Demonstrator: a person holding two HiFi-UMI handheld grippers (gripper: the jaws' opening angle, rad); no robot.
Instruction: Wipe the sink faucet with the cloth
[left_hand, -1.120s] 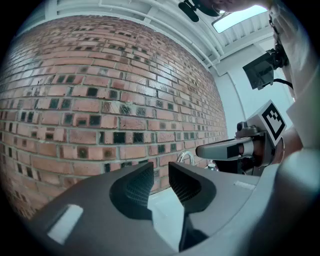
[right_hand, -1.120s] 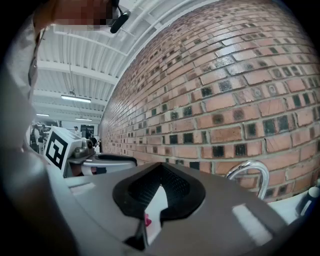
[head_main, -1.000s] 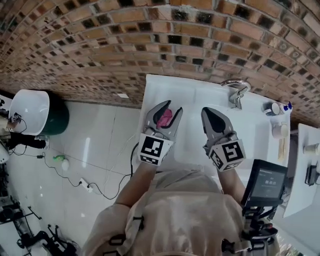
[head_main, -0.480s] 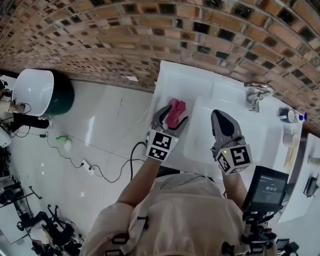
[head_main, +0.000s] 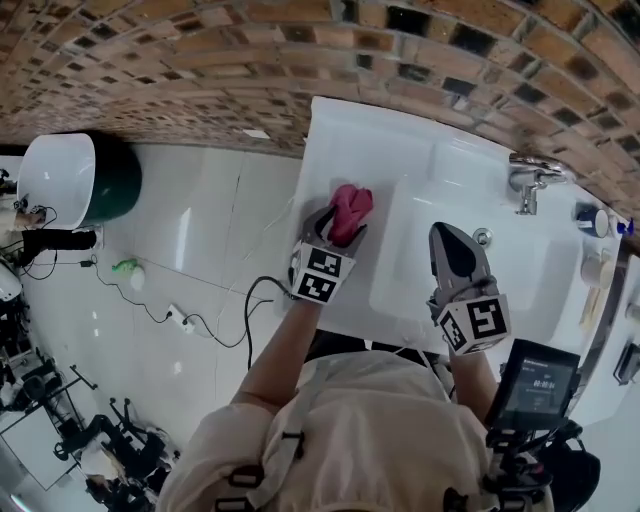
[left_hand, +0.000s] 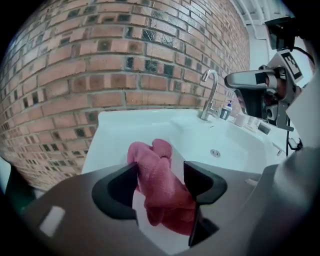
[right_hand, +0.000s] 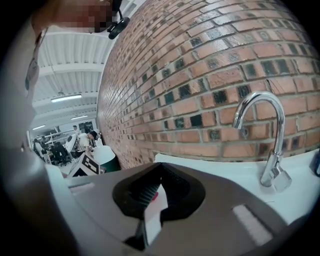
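Observation:
A crumpled pink cloth (head_main: 350, 208) (left_hand: 157, 180) lies on the white counter left of the sink basin (head_main: 440, 290). My left gripper (head_main: 338, 228) (left_hand: 160, 175) stands over it; its jaws have just been opening and now stand wide on either side of the cloth without pinching it. Over the basin's near edge hovers my right gripper (head_main: 448, 235) (right_hand: 160, 167), its jaws together and nothing in them. The chrome faucet (head_main: 530, 180) (left_hand: 210, 95) (right_hand: 265, 135) rises at the back of the sink, well away from both grippers.
A brick wall (head_main: 200, 60) backs the sink. Small bottles and cups (head_main: 592, 225) stand on the counter right of the faucet. A dark screen (head_main: 537, 378) sits at the right near the person. On the floor at left are a white tub (head_main: 58, 195) and cables (head_main: 200, 320).
Both grippers have come down toward the sink. The left one carried the cloth down onto the counter and its jaws spread apart. The right one sank lower over the basin.

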